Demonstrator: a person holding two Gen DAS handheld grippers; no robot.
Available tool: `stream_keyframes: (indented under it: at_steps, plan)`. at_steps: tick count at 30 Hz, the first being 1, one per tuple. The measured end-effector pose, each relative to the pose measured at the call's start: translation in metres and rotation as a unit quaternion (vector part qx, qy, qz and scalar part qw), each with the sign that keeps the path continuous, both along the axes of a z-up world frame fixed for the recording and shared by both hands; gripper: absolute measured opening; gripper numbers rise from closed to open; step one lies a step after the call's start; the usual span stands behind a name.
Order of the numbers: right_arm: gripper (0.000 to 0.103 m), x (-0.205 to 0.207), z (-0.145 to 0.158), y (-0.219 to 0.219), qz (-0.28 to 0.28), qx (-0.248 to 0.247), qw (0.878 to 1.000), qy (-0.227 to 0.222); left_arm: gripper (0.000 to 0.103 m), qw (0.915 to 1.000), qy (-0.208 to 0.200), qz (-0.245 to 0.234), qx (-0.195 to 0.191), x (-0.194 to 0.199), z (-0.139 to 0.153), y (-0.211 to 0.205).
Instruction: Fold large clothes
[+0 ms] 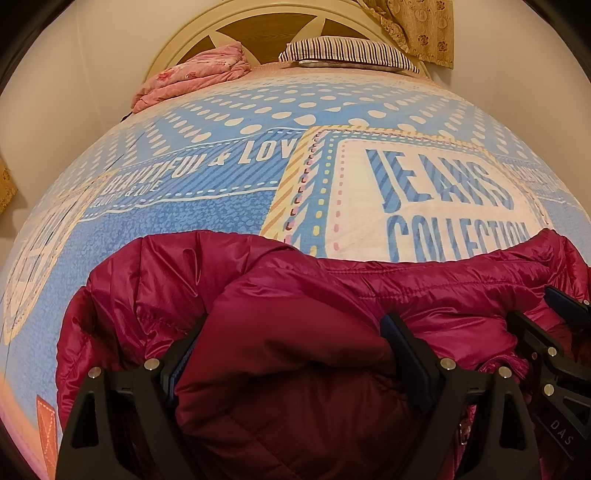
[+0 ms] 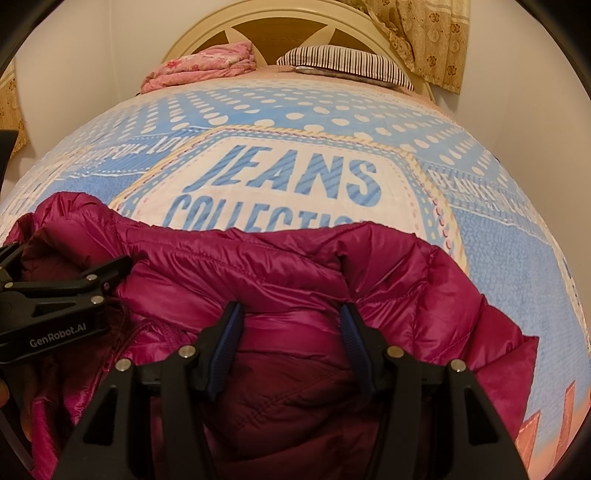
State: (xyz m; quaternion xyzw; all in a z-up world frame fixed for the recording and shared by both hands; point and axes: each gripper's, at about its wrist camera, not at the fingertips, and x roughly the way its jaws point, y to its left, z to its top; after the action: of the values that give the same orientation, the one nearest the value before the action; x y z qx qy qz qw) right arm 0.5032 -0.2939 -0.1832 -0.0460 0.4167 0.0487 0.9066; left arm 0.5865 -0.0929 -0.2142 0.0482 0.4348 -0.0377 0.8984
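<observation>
A magenta quilted down jacket [image 1: 332, 280] lies bunched on the near part of the bed, also filling the lower right wrist view as the jacket [image 2: 295, 266]. My left gripper [image 1: 290, 334] stands wide, its blue pads pressed on a thick puffy fold that fills the gap. My right gripper [image 2: 290, 314] is shut on another thick fold to the right. Each gripper shows in the other's view: the right gripper [image 1: 543, 308] at the right edge, the left gripper [image 2: 66, 258] at the left edge, both sunk in the jacket's fabric.
The bedspread [image 1: 221, 206] is blue and white with "JEANS COLLECTION" printed on it. At the head of the bed lie a crumpled pink blanket [image 1: 192, 77] and a striped pillow [image 1: 347, 51], below a cream headboard [image 1: 258, 22]. A tan curtain [image 1: 424, 29] hangs at the back right.
</observation>
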Motion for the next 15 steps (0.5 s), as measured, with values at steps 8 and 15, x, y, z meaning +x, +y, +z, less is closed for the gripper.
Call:
stream_keyframes:
  at_steps: [8, 15]
  plan:
    - [0.058, 0.0001, 0.0, 0.0005, 0.0, -0.002, 1.0, 0.0, 0.091, 1.0, 0.0, 0.0, 0.001, 0.0001, 0.0, 0.0002]
    - [0.058, 0.0, 0.0005, 0.0015, 0.0, -0.005, 1.0, -0.001, 0.091, 1.0, 0.002, 0.002, -0.002, 0.0014, 0.0013, -0.0014]
